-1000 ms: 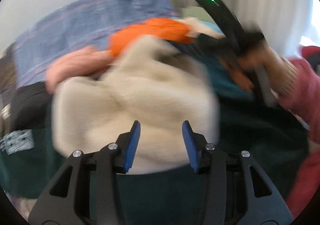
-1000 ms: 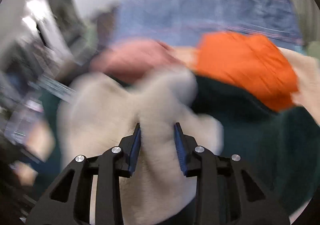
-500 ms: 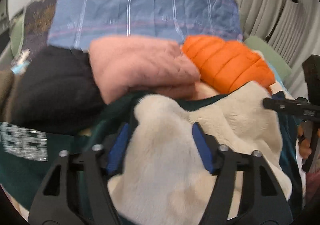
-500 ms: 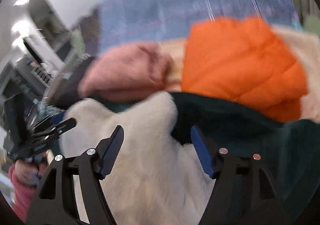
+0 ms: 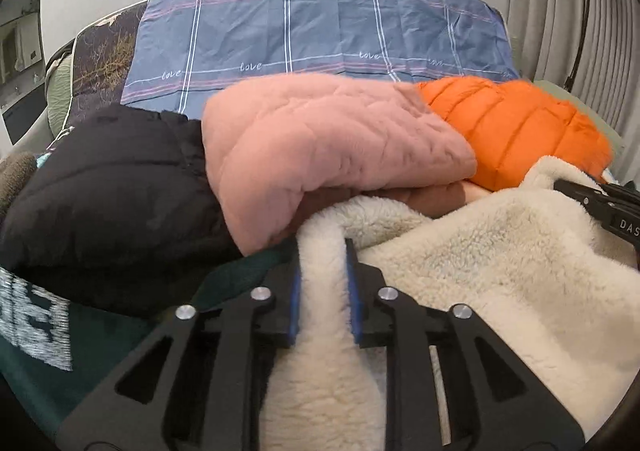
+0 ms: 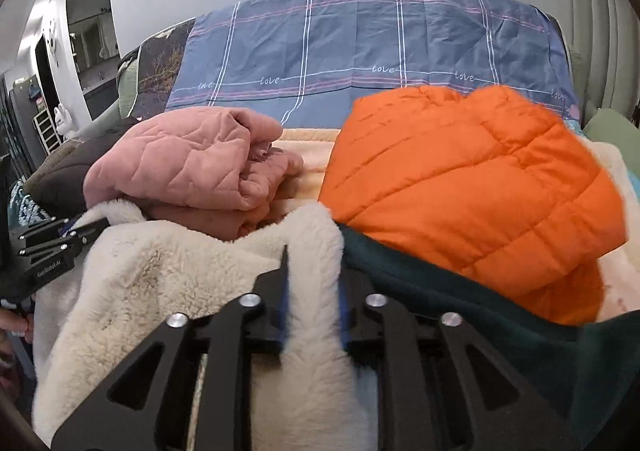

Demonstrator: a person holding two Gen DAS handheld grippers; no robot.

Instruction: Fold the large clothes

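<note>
A cream fleece garment (image 5: pixel 500 263) lies on a dark green garment (image 5: pixel 92 355) on the bed. My left gripper (image 5: pixel 322 251) is shut on a fold at the fleece's left edge. My right gripper (image 6: pixel 312 263) is shut on a fold of the same fleece (image 6: pixel 168 283) at its right edge, next to the green garment (image 6: pixel 500 327). Each gripper shows at the side of the other's view, the right one (image 5: pixel 608 203) and the left one (image 6: pixel 48 247).
A folded pink quilted jacket (image 5: pixel 332 143), an orange puffer jacket (image 6: pixel 468 179) and a black puffer jacket (image 5: pixel 104 203) lie just behind the fleece. A blue plaid sheet (image 5: pixel 320 39) covers the bed behind them. Curtains (image 5: pixel 560 11) hang at the right.
Both grippers were open over the fleece half a second ago and have closed on folds of it. The views have steadied and moved closer to the pile.
</note>
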